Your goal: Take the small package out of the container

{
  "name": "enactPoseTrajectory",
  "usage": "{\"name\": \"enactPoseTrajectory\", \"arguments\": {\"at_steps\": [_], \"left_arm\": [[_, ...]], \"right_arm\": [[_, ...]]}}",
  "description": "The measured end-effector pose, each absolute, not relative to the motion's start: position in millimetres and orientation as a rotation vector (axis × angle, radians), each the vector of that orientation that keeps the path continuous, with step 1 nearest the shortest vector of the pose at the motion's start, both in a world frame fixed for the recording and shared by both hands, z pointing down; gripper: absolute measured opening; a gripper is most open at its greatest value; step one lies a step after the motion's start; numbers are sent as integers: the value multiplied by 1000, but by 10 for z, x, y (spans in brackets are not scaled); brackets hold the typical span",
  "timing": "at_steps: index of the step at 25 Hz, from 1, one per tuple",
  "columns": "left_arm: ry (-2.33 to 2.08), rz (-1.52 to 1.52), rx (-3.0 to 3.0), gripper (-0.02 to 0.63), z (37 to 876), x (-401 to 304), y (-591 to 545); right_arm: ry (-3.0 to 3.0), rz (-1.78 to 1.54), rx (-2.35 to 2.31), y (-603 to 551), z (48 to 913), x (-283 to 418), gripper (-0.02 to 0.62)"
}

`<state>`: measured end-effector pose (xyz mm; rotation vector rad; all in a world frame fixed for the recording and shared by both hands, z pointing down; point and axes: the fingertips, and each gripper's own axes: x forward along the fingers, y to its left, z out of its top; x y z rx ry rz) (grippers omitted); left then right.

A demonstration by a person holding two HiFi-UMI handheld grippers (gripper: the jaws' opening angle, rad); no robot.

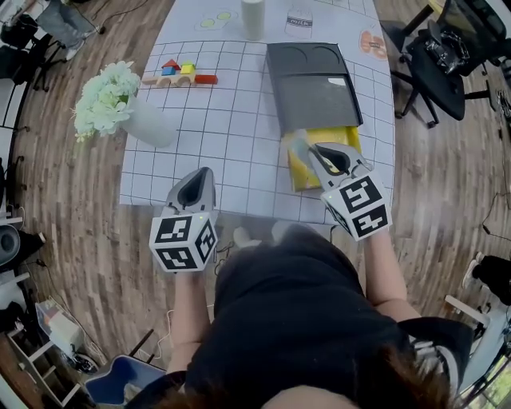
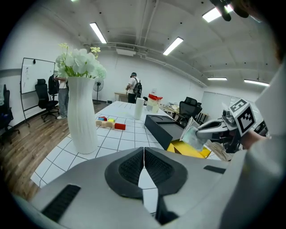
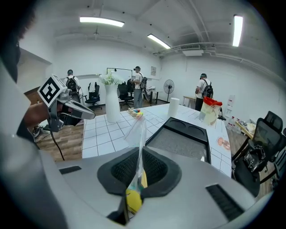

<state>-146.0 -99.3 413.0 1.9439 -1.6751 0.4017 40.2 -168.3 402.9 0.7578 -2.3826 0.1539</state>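
The container is a dark grey box (image 1: 311, 84) with a yellow tray (image 1: 349, 138) slid out of its near end on the gridded white mat. My right gripper (image 1: 310, 152) hovers over the yellow tray, shut on a small clear plastic package (image 1: 298, 144). In the right gripper view the thin package (image 3: 136, 132) stands pinched between the pads (image 3: 154, 172) of the right gripper (image 3: 139, 166). The left gripper view shows the package (image 2: 193, 134) held above the yellow tray (image 2: 187, 150). My left gripper (image 1: 198, 177) stays at the mat's near edge, left of the box; its jaws (image 2: 144, 154) are shut and empty.
A white vase of white flowers (image 1: 120, 104) stands at the mat's left. Coloured blocks (image 1: 182, 73) lie behind it, and a white roll (image 1: 252, 17) stands at the far edge. A black office chair (image 1: 435, 64) is to the right. People stand far back in the room.
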Motion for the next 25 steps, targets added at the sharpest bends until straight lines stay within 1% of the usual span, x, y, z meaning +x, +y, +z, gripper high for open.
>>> {"name": "enactPoseTrajectory", "arguments": {"at_steps": [25], "left_arm": [[-1678, 420, 1959, 31, 4074, -1516, -996]], "right_arm": [[-2423, 171, 788, -1625, 3942, 310, 32]]}}
